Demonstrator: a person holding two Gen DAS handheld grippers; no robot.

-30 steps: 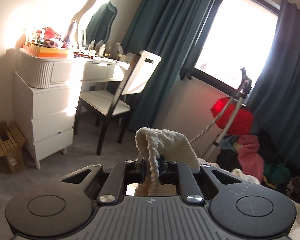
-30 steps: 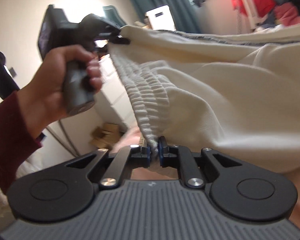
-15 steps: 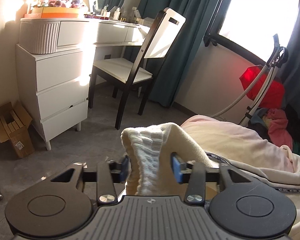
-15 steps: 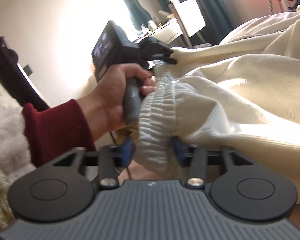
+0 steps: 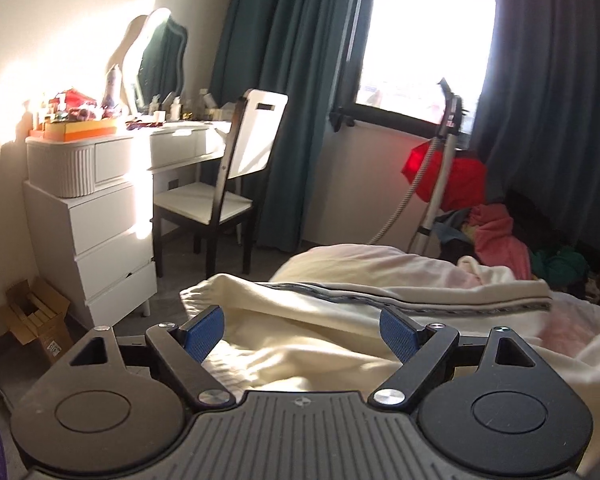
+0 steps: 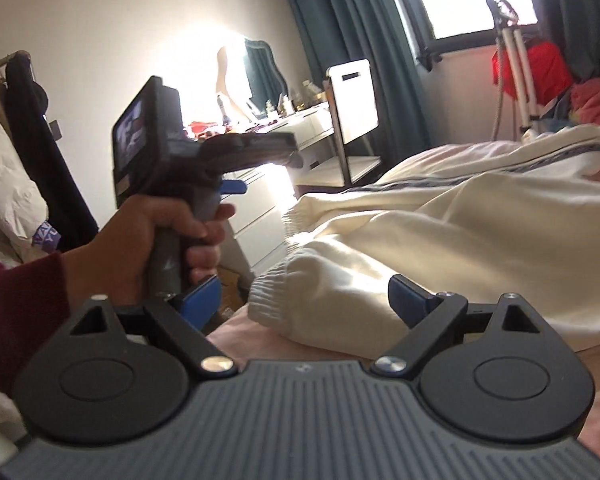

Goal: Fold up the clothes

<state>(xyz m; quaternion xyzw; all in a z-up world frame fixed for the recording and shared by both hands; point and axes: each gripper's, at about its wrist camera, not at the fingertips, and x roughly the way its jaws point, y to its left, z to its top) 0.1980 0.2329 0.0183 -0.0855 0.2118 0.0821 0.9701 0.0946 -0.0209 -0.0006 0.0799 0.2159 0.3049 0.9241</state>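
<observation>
Cream sweatpants (image 5: 324, 320) with a dark side stripe lie folded on the pink bed, also in the right wrist view (image 6: 440, 240). Their ribbed waistband (image 6: 276, 288) faces me. My left gripper (image 5: 302, 334) is open and empty, its blue pads on either side of the cloth just above it. My right gripper (image 6: 304, 300) is open and empty, with the waistband end lying between its fingers. The left gripper's handle, held in a hand, shows in the right wrist view (image 6: 188, 184).
A white dresser (image 5: 100, 232) and a chair (image 5: 228, 184) stand left of the bed. A cardboard box (image 5: 36, 320) sits on the floor. A garment steamer (image 5: 440, 168) and a pile of clothes (image 5: 500, 236) stand by the window.
Both grippers held the waistband shut a second ago, lowered it onto the bed and opened. The sweatpants now lie released and both grippers have drawn back a little.
</observation>
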